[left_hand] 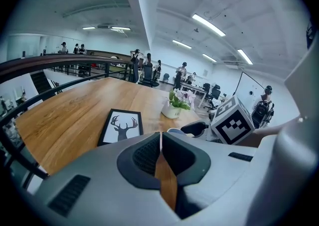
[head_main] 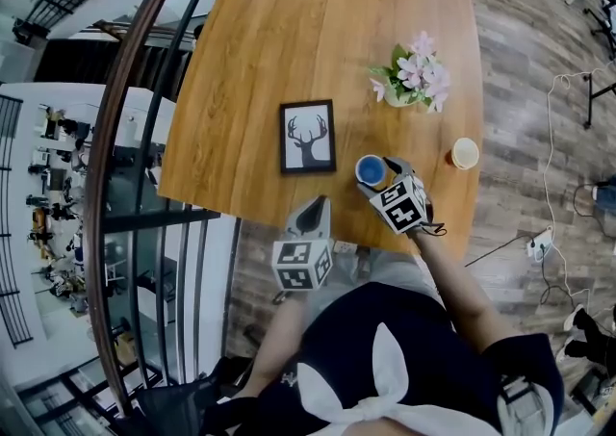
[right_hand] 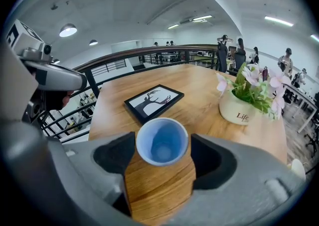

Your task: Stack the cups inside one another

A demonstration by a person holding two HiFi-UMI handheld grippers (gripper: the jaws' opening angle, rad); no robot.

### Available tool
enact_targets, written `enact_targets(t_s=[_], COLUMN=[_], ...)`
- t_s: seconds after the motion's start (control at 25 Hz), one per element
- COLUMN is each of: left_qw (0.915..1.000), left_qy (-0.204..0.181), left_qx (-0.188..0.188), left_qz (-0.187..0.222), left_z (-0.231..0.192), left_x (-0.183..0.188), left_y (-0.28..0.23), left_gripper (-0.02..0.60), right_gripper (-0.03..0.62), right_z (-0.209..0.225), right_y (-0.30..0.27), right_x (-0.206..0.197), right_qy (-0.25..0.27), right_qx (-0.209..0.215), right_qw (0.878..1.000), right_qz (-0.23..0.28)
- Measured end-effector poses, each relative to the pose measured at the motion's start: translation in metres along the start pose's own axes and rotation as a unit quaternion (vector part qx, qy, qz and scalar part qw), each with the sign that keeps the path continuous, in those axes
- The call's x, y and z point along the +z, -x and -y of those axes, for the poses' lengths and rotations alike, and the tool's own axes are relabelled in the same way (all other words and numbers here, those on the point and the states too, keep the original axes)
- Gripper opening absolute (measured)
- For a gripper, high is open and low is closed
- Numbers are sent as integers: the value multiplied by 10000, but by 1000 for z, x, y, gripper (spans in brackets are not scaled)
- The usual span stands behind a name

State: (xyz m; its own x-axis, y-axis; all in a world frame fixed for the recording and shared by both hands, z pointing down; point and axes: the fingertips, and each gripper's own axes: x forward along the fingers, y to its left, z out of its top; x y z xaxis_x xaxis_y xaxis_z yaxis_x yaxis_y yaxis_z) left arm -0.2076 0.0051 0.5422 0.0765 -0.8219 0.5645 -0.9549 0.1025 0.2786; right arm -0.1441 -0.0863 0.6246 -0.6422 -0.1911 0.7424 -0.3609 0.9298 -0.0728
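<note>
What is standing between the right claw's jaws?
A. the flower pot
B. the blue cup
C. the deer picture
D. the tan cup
B: the right gripper view shows the blue cup standing upright between the open jaws of the right claw.

1. Your left gripper (left_hand: 160,139) is holding its jaws pressed together, with nothing between them.
2. A framed deer picture (left_hand: 121,125) is lying flat on the wooden table (left_hand: 70,113), just beyond the jaws and to their left.
3. A cup (left_hand: 175,131) is showing only its rim over the jaws, beside your right gripper (left_hand: 195,128).
4. A flower pot (left_hand: 172,111) is standing farther back.
</note>
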Motion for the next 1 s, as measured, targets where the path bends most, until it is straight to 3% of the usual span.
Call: enact_targets(t_s=[0.64, 1.0], left_qw=[10000, 9998], left_qy=[-18, -120], left_qx=[-47, -115], left_qz=[-27, 103], left_z=[-5, -1], left_x=[0, 14], left_y=[-6, -4], left_gripper=[29, 29], right_gripper=[321, 319], right_z=[2, 10], right_y=[-2, 23], right_x=[0, 24], right_qy=[170, 183], right_qx=[18, -98], right_qw=[9998, 9993], right_qz=[-31, 313])
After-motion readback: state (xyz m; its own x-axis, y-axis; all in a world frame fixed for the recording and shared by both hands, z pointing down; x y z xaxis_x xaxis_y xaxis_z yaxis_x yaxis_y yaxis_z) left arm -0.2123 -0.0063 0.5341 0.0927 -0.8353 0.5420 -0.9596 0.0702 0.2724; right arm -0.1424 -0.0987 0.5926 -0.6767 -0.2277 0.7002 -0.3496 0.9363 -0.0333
